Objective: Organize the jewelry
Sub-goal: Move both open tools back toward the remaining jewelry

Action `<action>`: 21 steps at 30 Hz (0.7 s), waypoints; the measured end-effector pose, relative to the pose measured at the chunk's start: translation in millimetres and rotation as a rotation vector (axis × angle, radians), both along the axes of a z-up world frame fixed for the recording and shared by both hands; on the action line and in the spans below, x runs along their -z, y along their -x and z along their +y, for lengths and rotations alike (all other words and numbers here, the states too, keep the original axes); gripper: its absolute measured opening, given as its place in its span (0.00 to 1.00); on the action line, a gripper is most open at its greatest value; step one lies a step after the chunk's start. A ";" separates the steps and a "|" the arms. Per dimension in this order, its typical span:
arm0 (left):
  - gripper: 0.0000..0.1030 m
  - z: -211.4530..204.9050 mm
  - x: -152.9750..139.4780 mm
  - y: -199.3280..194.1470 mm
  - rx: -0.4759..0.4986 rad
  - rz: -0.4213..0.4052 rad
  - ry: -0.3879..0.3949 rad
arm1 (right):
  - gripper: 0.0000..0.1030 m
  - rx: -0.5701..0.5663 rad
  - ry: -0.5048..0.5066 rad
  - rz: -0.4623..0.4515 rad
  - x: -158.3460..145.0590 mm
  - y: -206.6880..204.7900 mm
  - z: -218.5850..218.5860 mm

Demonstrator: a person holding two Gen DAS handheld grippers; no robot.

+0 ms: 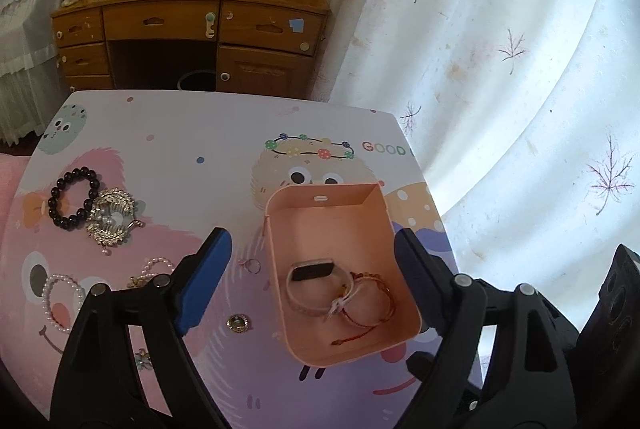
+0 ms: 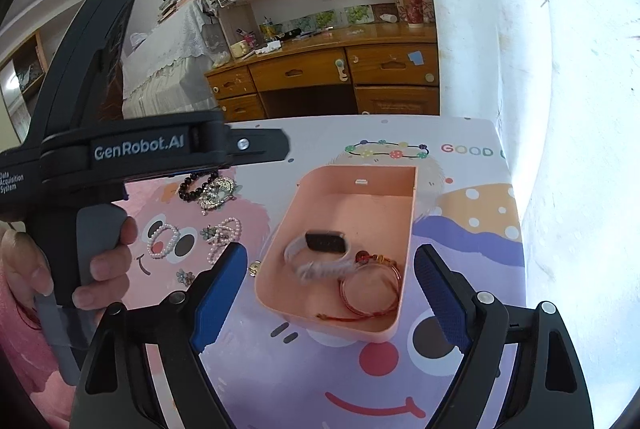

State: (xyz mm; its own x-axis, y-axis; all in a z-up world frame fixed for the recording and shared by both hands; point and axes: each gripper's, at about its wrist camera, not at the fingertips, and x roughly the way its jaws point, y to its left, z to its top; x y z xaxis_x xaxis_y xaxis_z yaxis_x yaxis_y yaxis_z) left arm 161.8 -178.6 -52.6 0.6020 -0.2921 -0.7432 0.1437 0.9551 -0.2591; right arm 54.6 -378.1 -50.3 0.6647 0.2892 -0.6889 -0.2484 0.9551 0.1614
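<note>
While both grippers hang over the cartoon-printed table (image 1: pixel 168 133), each stands released, its blue pads spread wide and pressing on nothing. Between and just ahead of the left gripper (image 1: pixel 310 281) fingers sits the peach box (image 1: pixel 320 205), open at the top; inside it lie a pale-strapped watch (image 1: pixel 310 283) and a red cord bracelet (image 1: pixel 372 303), touching each other. The right gripper (image 2: pixel 332 295) frames the same box from its own side, with the watch and bracelet near the box's closer end. To the left of the left gripper, loose on the table, rest a black bead bracelet (image 1: pixel 74 199), a silver brooch (image 1: pixel 110 217) touching it, pearl bracelets (image 1: pixel 60 299), a small ring (image 1: pixel 252 265) and a round pin (image 1: pixel 238 322). In the right wrist view a hand (image 2: pixel 44 269) grips the handle of the left gripper's black body
</note>
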 end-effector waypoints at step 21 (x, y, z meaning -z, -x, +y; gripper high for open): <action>0.79 162.6 25.8 53.5 -0.017 0.109 -0.058 | 0.84 0.163 -0.131 0.167 21.8 26.7 139.5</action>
State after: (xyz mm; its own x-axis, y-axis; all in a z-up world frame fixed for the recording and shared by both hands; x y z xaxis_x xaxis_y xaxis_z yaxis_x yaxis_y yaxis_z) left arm 108.3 -15.9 -78.5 0.5212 -0.2369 -0.8199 0.1012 0.9711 -0.2163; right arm 27.9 -238.6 -72.1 0.5901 0.2820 -0.7565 -0.0527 0.9485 0.3125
